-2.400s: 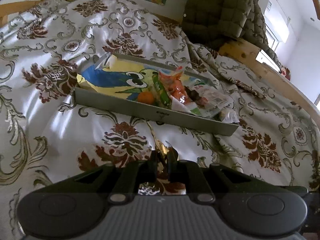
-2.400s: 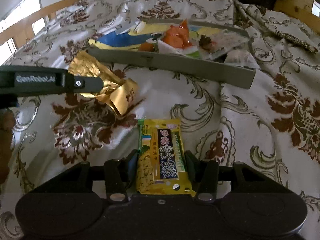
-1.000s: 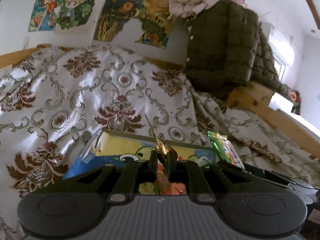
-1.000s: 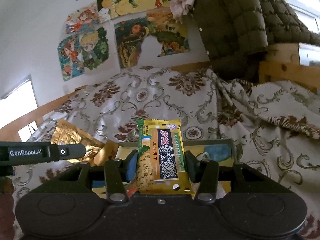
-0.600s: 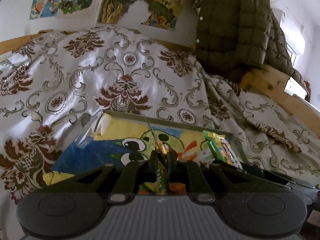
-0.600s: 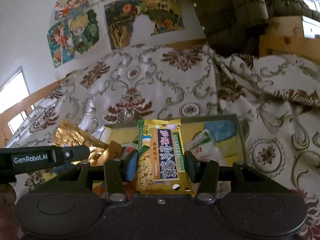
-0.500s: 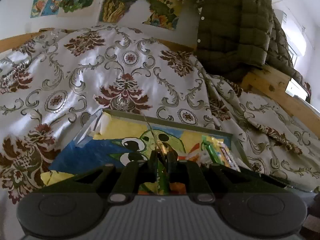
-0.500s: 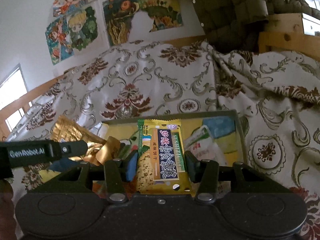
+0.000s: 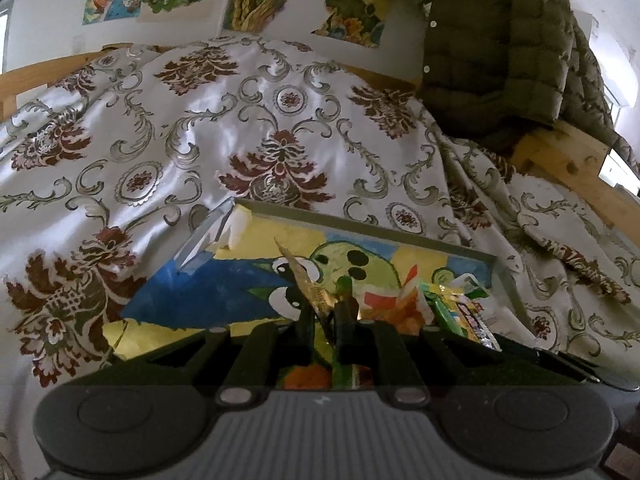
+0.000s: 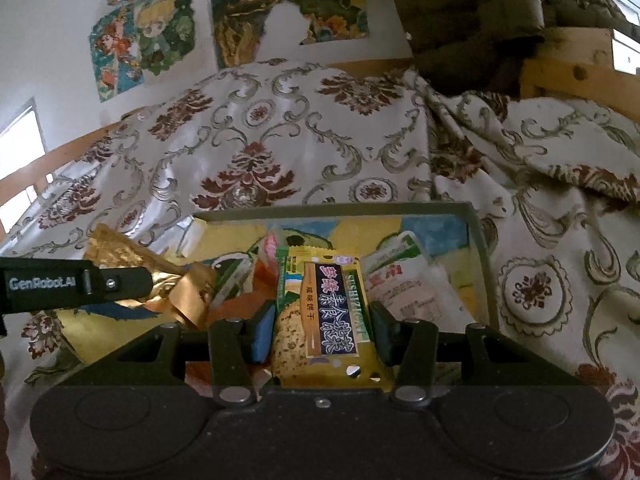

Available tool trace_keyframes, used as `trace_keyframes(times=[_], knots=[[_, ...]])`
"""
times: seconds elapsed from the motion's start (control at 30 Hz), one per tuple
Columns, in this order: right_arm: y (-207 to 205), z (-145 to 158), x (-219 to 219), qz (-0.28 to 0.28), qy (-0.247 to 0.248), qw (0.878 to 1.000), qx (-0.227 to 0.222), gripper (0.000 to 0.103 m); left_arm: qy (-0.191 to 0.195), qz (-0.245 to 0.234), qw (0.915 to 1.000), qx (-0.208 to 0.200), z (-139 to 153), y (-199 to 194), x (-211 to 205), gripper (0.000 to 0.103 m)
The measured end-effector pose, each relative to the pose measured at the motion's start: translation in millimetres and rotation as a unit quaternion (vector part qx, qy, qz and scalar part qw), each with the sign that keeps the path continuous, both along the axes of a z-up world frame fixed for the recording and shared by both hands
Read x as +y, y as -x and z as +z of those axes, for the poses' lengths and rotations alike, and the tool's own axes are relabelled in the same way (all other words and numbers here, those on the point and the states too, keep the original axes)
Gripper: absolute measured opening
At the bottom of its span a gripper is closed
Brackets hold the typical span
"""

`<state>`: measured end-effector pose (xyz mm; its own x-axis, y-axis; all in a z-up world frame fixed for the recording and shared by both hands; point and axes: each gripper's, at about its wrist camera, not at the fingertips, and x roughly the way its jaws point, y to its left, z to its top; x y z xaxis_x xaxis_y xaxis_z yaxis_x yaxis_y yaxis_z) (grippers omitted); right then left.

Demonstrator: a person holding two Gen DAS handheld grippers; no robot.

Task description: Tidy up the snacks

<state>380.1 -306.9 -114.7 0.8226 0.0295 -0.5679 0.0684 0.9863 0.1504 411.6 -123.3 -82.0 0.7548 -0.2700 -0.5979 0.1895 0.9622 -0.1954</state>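
Holding both claws over the tray (image 10: 478, 240) on the bed: right claw (image 10: 320, 334) clamps the yellow cracker pack (image 10: 326, 312), long axis pointing fwd over the snack pile; left claw (image 9: 326, 320) pinches a gold wrapper (image 9: 308, 284), prob. above the tray's nr edge.

Daylight from window (image 10: 20, 136) at left; sheen on bedspread (image 9: 224, 128). Strong fisheye bend, dark corner vignette; foreground dim, centre fairly sharp.
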Motion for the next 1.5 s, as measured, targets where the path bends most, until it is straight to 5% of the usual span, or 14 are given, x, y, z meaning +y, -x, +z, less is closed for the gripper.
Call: trace_keyframes(times=[0.33, 0.57, 0.87, 1.13, 1.5], knots=[[6, 8, 4, 0.004, 0.004, 1.0, 0.0, 0.056, -0.011, 0.015, 0.9995, 0.025, -1, 3, 2, 0.02], [15, 23, 2, 0.004, 0.002, 1.0, -0.014, 0.07, -0.026, 0.032, 0.999, 0.019, 10, 15, 3, 0.061], [45, 60, -9, -0.015, -0.014, 0.999, -0.05, 0.087, -0.025, 0.051, 0.9982, -0.019, 45, 47, 14, 0.088], [89, 107, -15, -0.024, -0.004, 0.995, -0.102, 0.099, -0.005, 0.068, 0.9955, -0.065, 79, 94, 33, 0.102], [157, 134, -6, -0.027, 0.015, 0.99, -0.134, 0.102, 0.002, 0.099, 0.9902, -0.099, 101, 164, 67, 0.103]])
